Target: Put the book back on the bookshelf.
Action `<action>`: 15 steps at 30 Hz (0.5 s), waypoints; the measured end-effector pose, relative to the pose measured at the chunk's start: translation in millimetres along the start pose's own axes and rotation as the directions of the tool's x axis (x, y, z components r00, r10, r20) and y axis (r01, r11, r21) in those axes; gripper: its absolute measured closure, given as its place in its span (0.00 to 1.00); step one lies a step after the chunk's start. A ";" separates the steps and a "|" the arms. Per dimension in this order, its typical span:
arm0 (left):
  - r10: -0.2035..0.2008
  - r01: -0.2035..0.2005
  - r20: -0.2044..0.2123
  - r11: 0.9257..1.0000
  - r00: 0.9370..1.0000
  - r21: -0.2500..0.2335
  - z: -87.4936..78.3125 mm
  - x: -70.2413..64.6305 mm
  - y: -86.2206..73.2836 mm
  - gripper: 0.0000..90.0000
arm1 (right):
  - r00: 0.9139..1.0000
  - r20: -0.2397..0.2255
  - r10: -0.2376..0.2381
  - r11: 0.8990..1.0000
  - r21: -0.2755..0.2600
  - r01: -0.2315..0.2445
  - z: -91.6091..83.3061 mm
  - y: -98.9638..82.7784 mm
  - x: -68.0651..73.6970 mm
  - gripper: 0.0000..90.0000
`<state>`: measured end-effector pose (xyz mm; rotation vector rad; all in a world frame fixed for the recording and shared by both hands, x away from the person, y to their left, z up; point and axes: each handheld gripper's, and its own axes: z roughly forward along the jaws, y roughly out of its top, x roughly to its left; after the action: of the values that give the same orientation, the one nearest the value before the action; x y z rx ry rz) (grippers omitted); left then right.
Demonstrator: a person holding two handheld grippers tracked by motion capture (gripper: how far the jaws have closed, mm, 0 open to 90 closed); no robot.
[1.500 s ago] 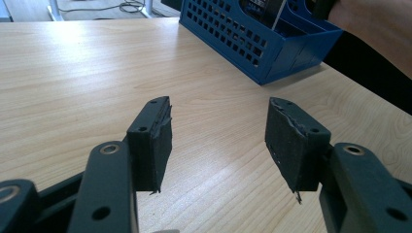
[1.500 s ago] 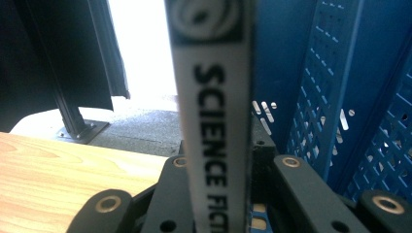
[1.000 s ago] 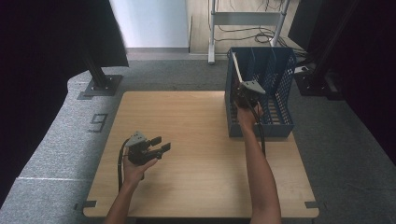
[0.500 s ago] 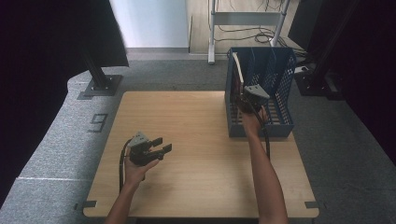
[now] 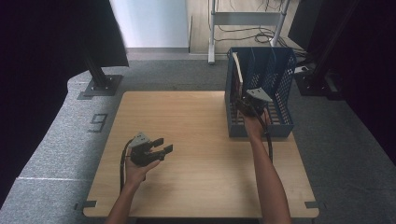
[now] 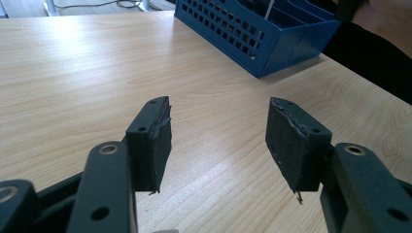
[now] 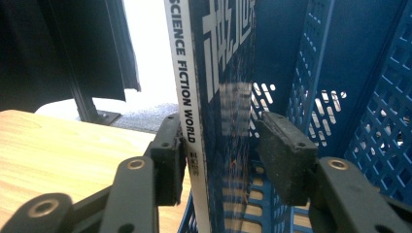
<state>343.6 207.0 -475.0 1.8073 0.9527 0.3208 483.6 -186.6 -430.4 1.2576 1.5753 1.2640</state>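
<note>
A blue slotted file rack stands at the table's far right. A magazine with a white spine reading "SCIENCE FICTION WORLD" stands upright in the rack's left slot. My right gripper is open and straddles the magazine's lower part: the left pad lies against the spine and the right pad is just off the cover. In the high view that gripper is at the rack's front left. My left gripper is open and holds nothing, low over the wooden table at the near left, its jaws aimed towards the rack.
Grey carpet surrounds the table. A black stand base sits at the far left and a metal frame with cables stands behind the rack. A dark curtain hangs at the left. The person's right forearm crosses the table's right side.
The right gripper has shifted slightly back and down along the rack's left slot with the magazine between its jaws. The left gripper has stayed in place.
</note>
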 end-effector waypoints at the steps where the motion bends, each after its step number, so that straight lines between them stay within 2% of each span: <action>1: 0.001 -0.001 0.000 1.000 1.000 -0.001 0.0 -0.3 0.1 0.47 | 1.000 -0.006 0.000 1.000 0.000 0.000 -0.9 0.3 0.4 0.58; 15: -0.011 0.011 0.007 1.000 1.000 -0.002 0.3 -0.3 0.6 0.47 | 0.999 -0.040 -0.019 1.000 0.001 0.019 -14.2 5.4 12.3 0.55</action>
<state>343.9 206.5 -474.5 1.7994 0.9569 0.3089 468.5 -177.9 -421.4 1.2231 1.6130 1.2833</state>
